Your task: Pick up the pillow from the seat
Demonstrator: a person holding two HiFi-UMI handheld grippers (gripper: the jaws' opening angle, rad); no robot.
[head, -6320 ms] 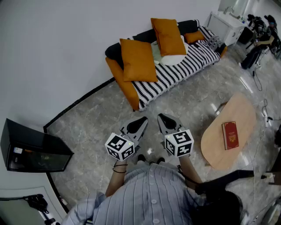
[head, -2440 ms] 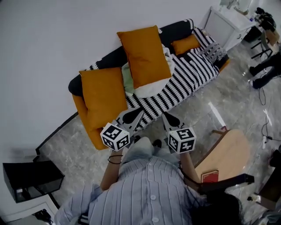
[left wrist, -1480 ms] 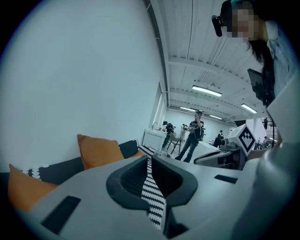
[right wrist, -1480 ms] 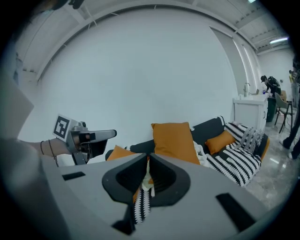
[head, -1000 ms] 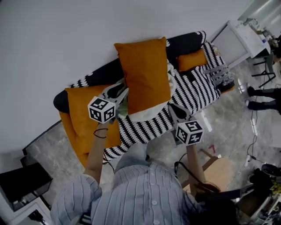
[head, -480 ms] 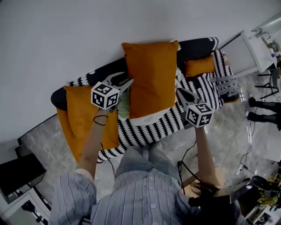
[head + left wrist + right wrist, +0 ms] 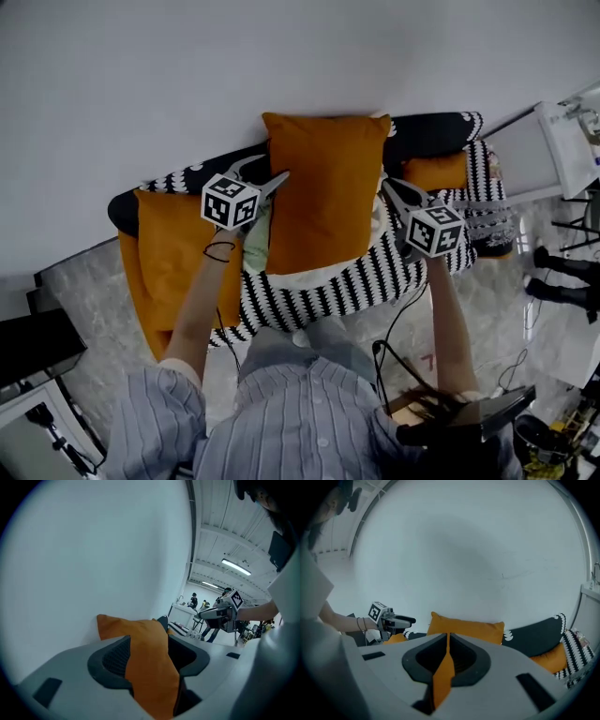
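Note:
A big orange pillow (image 7: 323,187) leans upright against the back of the striped sofa (image 7: 319,286). My left gripper (image 7: 275,178) is at the pillow's left edge. Its jaws have just been opening and stand apart. In the left gripper view the orange pillow (image 7: 140,630) fills the gap of the left gripper (image 7: 152,641), and the pads do not press on it. My right gripper (image 7: 387,187) hovers at the pillow's right edge, shut. In the right gripper view only a thin orange sliver shows through the right gripper (image 7: 447,641), below the pillow (image 7: 468,627).
A second orange pillow (image 7: 173,253) lies on the sofa's left end and a small one (image 7: 436,172) at its right. A pale green and white cushion (image 7: 256,242) peeks out under the big pillow. A white cabinet (image 7: 562,141) stands at the right, and the wall is close behind.
Both grippers have come forward to the sofa and now flank the big pillow. The right one has risen to the pillow's right edge, and the left jaws stand wider apart.

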